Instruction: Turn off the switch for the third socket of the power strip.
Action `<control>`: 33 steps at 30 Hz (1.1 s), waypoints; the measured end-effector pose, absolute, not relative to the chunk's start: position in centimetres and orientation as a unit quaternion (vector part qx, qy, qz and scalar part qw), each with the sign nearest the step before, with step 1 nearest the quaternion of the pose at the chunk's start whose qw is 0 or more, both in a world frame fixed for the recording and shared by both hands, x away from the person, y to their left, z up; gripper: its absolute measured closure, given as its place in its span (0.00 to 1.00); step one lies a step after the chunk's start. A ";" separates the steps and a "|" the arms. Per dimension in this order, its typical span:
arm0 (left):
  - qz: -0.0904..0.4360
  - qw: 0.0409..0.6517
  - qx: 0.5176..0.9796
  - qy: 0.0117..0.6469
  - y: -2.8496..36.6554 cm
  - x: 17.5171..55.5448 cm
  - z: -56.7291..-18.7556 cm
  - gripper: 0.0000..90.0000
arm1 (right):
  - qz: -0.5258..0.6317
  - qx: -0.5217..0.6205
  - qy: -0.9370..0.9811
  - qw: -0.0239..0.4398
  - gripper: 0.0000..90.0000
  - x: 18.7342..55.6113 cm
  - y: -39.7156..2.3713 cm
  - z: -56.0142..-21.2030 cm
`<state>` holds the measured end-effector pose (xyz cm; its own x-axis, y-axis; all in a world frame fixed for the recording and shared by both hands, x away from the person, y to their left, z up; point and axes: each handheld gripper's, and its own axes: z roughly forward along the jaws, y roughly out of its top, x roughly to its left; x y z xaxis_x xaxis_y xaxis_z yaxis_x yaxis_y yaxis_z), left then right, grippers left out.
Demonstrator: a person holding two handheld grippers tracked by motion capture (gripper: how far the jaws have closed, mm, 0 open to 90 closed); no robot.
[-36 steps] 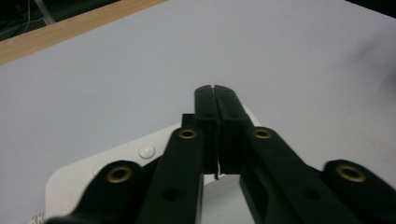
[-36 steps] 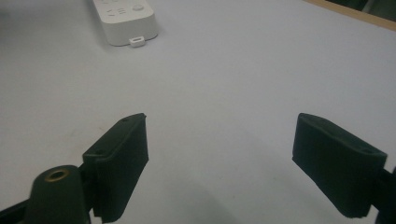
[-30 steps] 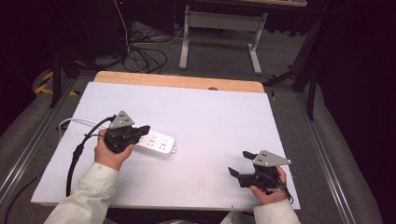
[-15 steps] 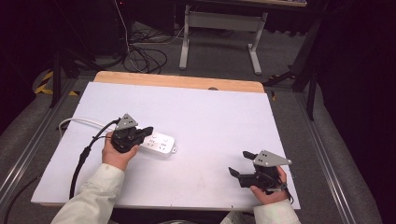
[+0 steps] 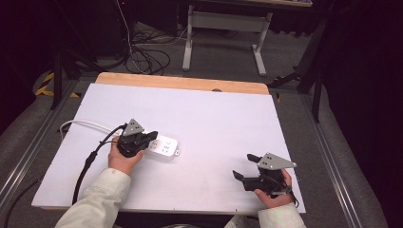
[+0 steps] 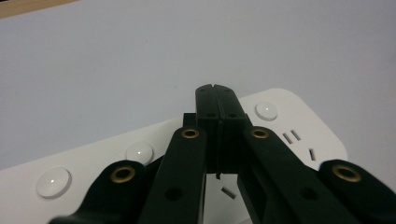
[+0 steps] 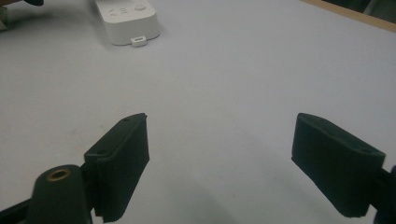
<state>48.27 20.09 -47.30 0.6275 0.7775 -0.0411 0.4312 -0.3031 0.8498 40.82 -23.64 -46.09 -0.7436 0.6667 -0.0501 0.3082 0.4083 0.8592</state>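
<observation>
The table [image 5: 214,123] is wide and white, with a wood strip along its far edge, and nearly all of it is bare. The power strip [image 5: 164,146] lies flat on its left part, approx. halfway between the near and far edge, and its white cable [image 5: 78,124] runs off toward the left edge.

Your left hand-held gripper [image 5: 151,137] is low over the strip, w/ the jaws pressed together and nothing between them. In the left gripper view the closed tip [image 6: 216,100] stands just above the strip body [image 6: 93,163], between 2 of the round white buttons [image 6: 266,110], beside the socket slots. If the tip touches the plastic or not, I cannot tell.

Your right hand-held gripper [image 5: 241,167] waits near the front right corner, well apart from the strip, w/ the jaws wide apart and empty; in the right gripper view its 2 pads [image 7: 123,158] frame only bare table.

I judge the step is pressing 1 switch button w/ the closed tip. The next move asks you to pick 1 button, centre the tip on it, then push straight down, gently. The right hand could steady the strip's free end.
</observation>
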 end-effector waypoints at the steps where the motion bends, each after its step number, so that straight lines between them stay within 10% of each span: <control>1: 0.192 0.447 0.784 0.386 20.1 48.3 -47.4 1.00 | 0.454 0.299 0.816 0.197 0.21 40.8 -23.6 -46.1; 33: 0.187 0.441 0.771 0.421 19.4 48.5 -48.3 1.00 | 0.455 0.295 0.817 0.198 0.22 40.7 -23.7 -46.1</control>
